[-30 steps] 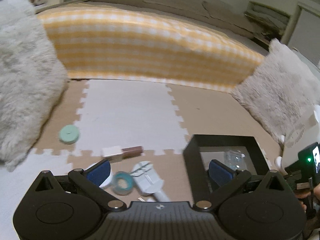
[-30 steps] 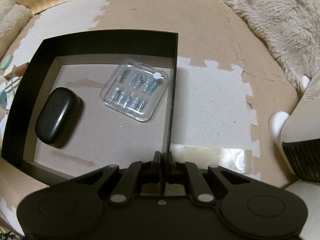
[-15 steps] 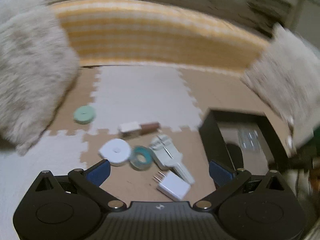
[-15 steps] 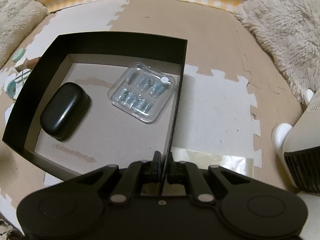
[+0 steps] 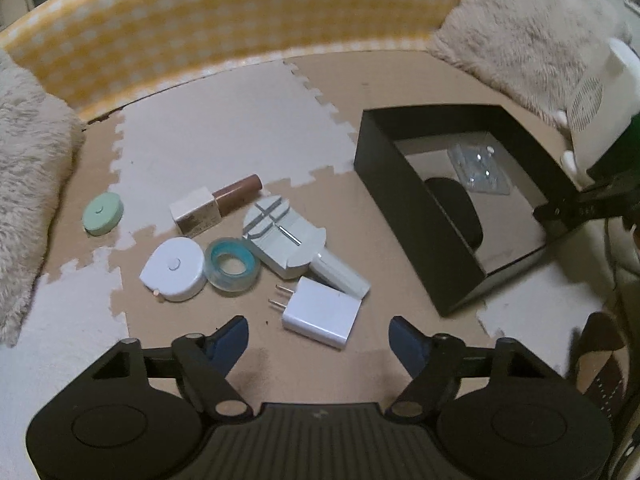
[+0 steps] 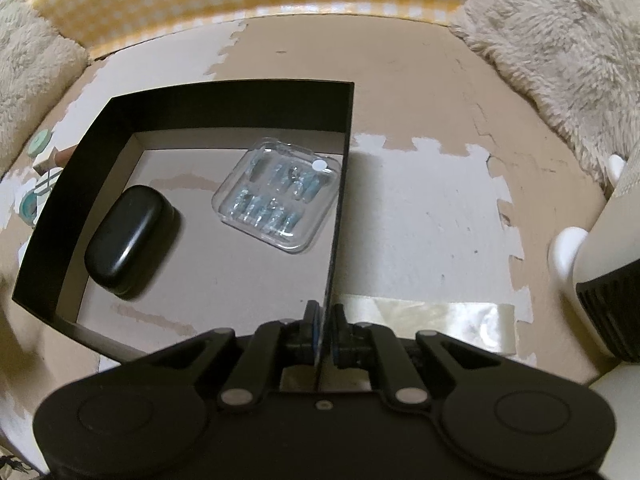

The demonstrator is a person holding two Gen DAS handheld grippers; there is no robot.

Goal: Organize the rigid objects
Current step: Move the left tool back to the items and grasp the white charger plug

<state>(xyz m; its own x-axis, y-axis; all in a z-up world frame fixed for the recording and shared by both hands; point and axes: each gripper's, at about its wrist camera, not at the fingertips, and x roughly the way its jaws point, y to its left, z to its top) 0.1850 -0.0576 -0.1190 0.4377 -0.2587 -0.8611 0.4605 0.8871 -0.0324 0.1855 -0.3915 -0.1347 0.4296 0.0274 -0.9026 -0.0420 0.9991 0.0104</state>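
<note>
Foam puzzle-mat floor (image 5: 224, 136). Black box (image 6: 224, 100) holds black case (image 6: 130, 242) and clear blister pack (image 6: 278, 194): two in. Charger (image 5: 320, 314), tape roll (image 5: 231, 264) and others lie outside. Left gripper (image 5: 318, 338) spread wide, empty; right gripper (image 6: 323, 326) pinches box wall

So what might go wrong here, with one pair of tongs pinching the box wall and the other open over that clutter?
1. The right tongs clamp only the thin wall of the black box; a tug could tip it, sliding the black case and clear case.
2. The white charger lies against the pale green tool; the open left tongs might nudge both, or slip on its smooth sides.
</note>
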